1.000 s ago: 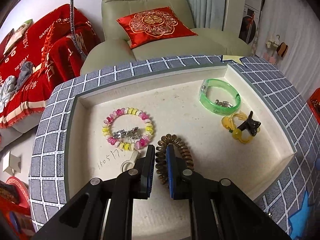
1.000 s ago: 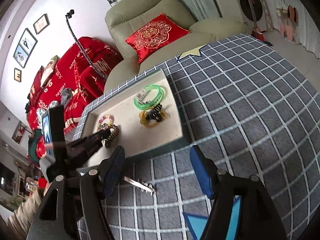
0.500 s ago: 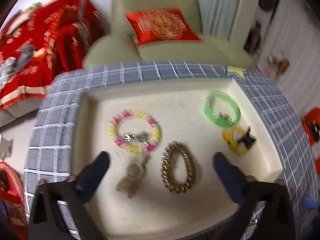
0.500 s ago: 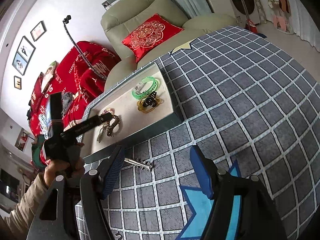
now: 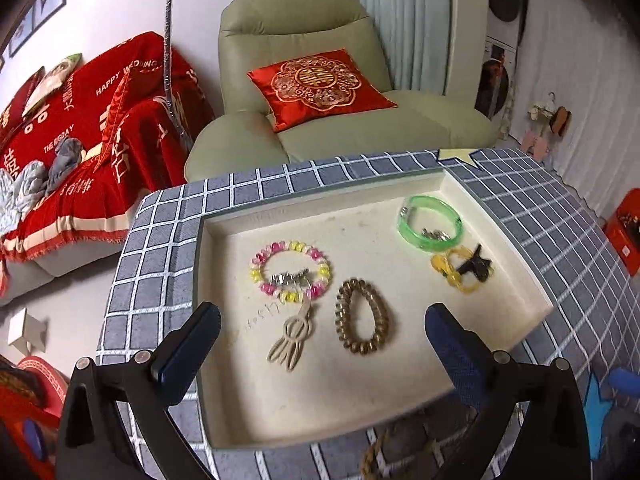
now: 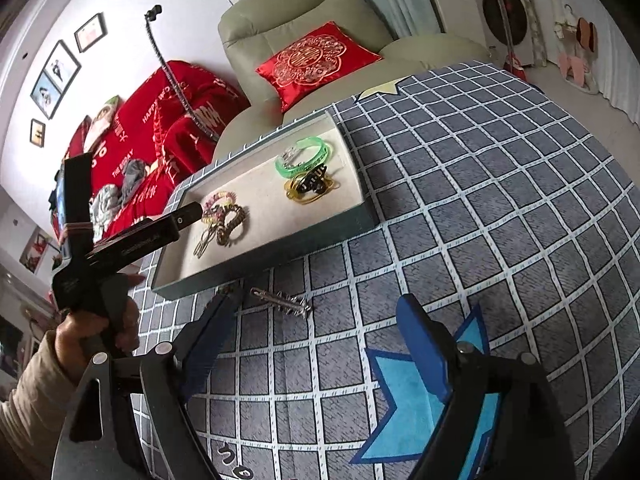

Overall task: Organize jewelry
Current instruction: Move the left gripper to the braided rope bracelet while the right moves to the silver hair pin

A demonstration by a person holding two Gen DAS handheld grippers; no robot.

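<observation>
Hovering above the shallow cream-lined tray point(image 5: 496, 240), the left gripper point(image 5: 320, 332) gapes wide and empty over a bronze spiral hair tie point(image 5: 362, 316), which lies beside a pink-and-yellow beaded bracelet point(image 5: 290, 272). The right gripper point(image 6: 316, 332), equally wide, hangs over the grey checked tablecloth point(image 6: 500, 200), near a silver hair clip point(image 6: 282, 300) outside the tray.

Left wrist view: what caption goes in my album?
Open left gripper above a tray holding a coil hair tie and bead bracelet.
</observation>
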